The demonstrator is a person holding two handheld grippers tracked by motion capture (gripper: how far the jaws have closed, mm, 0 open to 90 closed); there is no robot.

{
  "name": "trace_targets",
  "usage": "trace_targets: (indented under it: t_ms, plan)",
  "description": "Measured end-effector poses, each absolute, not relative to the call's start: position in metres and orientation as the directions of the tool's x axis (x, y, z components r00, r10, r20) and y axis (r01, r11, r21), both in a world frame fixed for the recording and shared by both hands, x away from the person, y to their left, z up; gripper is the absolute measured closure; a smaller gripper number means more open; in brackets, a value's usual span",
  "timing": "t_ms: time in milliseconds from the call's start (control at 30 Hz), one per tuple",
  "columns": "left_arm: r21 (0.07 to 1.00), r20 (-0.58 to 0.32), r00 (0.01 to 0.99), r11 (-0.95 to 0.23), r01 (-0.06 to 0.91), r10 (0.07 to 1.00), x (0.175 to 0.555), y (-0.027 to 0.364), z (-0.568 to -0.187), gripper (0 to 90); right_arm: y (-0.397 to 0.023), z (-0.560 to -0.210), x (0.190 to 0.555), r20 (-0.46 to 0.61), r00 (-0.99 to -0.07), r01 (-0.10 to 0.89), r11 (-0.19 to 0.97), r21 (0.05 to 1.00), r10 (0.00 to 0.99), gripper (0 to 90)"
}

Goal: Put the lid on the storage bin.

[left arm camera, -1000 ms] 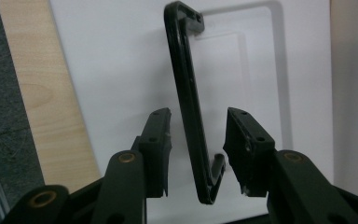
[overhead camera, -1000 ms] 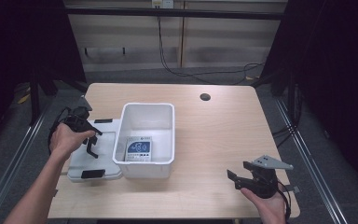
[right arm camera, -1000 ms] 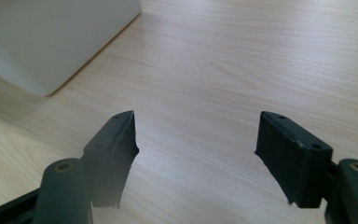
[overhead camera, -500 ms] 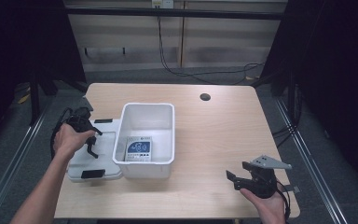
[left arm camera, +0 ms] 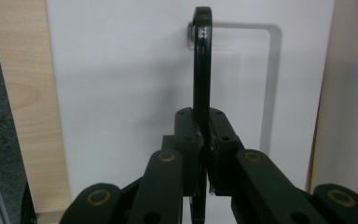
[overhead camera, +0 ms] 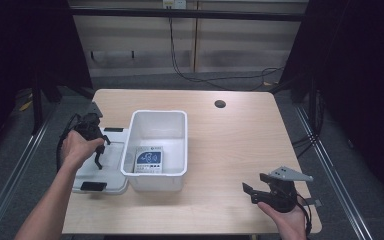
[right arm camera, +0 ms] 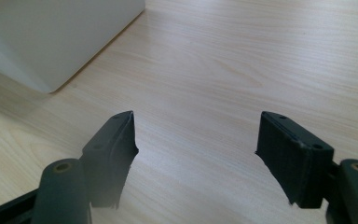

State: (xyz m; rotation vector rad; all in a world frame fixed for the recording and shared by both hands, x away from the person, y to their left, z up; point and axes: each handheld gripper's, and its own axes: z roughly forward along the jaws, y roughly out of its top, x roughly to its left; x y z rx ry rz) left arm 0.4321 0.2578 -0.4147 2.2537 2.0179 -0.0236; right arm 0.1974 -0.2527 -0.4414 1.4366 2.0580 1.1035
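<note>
we count one white plastic lid (overhead camera: 97, 170) lying flat on the pale wooden desk (overhead camera: 230, 145), one open white plastic bin (overhead camera: 157, 145) just beside it, one blue-and-white printed packet (overhead camera: 149, 160) on the bin's floor, and two black latch clips on the lid — the far latch clip (overhead camera: 114, 130) and the near latch clip (overhead camera: 93, 186).

our left gripper (overhead camera: 96, 145) hangs over the lid, and its jaws have just been closing; in the left gripper view they are pressed tight on a thin black metal handle (left arm camera: 202, 65) that stands on edge between them. the handle runs straight away from the jaws, its long axis in line with them, and its rounded tip reaches well past the pads over the lid's white surface (left arm camera: 121, 93). whether that tip touches the lid we cannot tell.

the lid sits at the desk's left side, its long axis running from near edge to far edge, its right rim against the bin's left wall.

our right gripper (overhead camera: 260, 190) rests at the desk's near right corner, well apart from the bin — its jaws spread over bare wood (right arm camera: 205, 70), nothing between them.
</note>
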Motion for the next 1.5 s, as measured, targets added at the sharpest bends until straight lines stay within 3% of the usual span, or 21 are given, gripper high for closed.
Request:
trace_targets:
  t_ms: [533, 1500]
  plan:
    - [0.083, -0.090, 0.168, -0.160, 0.984, 0.982, 0.430, 0.264, -0.397, 84.7, -0.252, -0.442, 0.198, 0.113, -0.396, 0.602, 0.164, 0.781, 0.911, 27.9]
    - [0.088, -0.062, 0.182, -0.176, 0.980, 0.981, 0.425, 0.271, -0.367, 84.8, -0.251, -0.443, 0.199, 0.110, -0.399, 0.612, 0.175, 0.771, 0.910, 24.5]
